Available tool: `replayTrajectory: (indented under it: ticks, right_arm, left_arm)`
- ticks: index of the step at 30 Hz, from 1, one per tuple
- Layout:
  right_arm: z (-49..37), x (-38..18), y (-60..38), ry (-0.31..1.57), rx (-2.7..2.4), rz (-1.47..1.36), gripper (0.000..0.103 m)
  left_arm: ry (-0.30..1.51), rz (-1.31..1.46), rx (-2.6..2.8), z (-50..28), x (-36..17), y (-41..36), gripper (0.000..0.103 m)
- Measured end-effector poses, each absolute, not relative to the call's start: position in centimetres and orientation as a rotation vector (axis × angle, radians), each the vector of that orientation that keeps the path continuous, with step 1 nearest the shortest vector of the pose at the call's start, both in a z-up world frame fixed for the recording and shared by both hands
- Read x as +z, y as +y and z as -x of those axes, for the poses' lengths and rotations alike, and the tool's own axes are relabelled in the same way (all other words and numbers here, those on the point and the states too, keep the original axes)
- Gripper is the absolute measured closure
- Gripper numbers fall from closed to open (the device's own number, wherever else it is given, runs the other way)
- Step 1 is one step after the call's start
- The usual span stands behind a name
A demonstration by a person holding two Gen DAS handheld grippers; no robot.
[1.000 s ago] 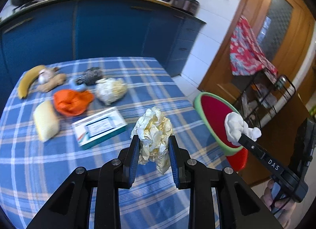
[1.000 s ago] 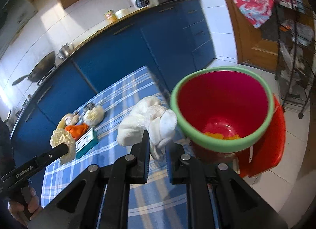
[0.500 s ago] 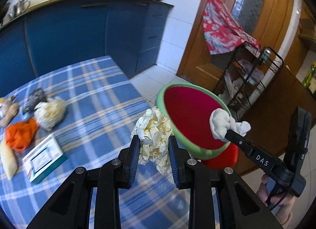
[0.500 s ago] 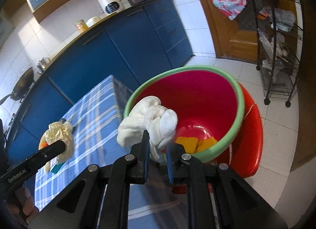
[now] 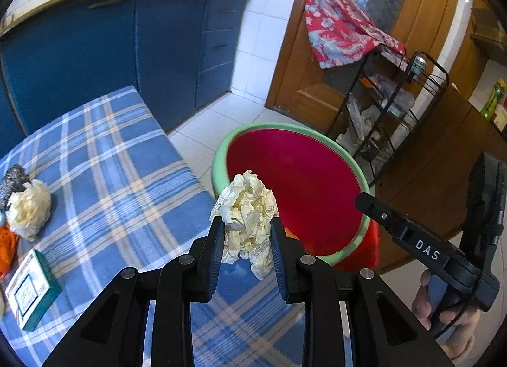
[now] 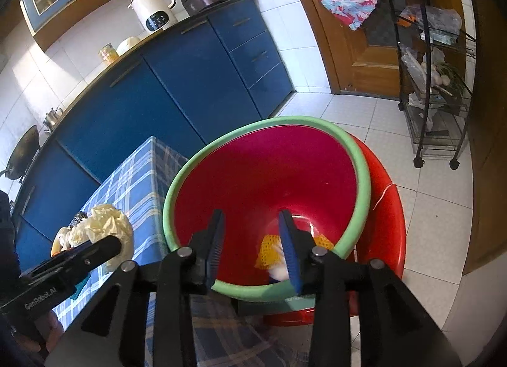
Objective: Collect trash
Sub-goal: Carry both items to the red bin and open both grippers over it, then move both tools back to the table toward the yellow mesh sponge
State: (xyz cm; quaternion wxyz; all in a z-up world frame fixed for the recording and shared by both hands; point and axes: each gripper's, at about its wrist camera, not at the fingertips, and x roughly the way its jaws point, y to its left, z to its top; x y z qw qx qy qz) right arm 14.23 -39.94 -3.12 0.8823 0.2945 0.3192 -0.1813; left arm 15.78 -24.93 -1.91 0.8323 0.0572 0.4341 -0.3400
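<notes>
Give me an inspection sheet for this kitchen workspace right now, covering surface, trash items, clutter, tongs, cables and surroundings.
Surface: blue plaid tablecloth covers the table.
Job's things: cream crumpled paper wad; red bin with green rim beside the table, holding yellow mesh and a white wad.
Clutter: pale bag ball, dark scrubber, orange bag, teal-edged box.
Tongs: left tongs clamp the paper wad near the bin's rim; right tongs have just been opening over the bin, nothing between them.
Cables: black cord at the right handle.
Surroundings: blue cabinets, white kettle, wire rack, floral cloth.
</notes>
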Motion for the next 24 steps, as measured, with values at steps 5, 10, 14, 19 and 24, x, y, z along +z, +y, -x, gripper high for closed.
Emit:
replayTrajectory:
  ticks: [5,10,14,19,24]
  right_arm:
    - [-13.1,-2.7,-40.4,0.644,-0.396,-0.619,0.065]
    - [-12.4,-2.1,-40.5,0.629,-0.414,-0.613,0.065]
    - [-11.6,-1.8,-40.7,0.610,-0.440,-0.621,0.065]
    - [-10.7,-1.2,-40.8,0.579,-0.467,-0.618,0.064]
    - [-10.4,-1.0,-40.9,0.572,-0.465,-0.629,0.064]
  left_arm:
    - [0.920,-0.153,-0.747,-15.9,-2.4,-26.8,0.073]
    - [0.934,-0.189,-0.776,-16.0,-3.3,-28.9,0.071]
    - [0.934,-0.217,-0.767,-16.0,-3.8,-30.1,0.049]
    - [0.936,-0.213,-0.734,-15.9,-3.8,-30.3,0.043]
    - [0.938,-0.175,-0.711,-16.1,-3.4,-29.2,0.043]
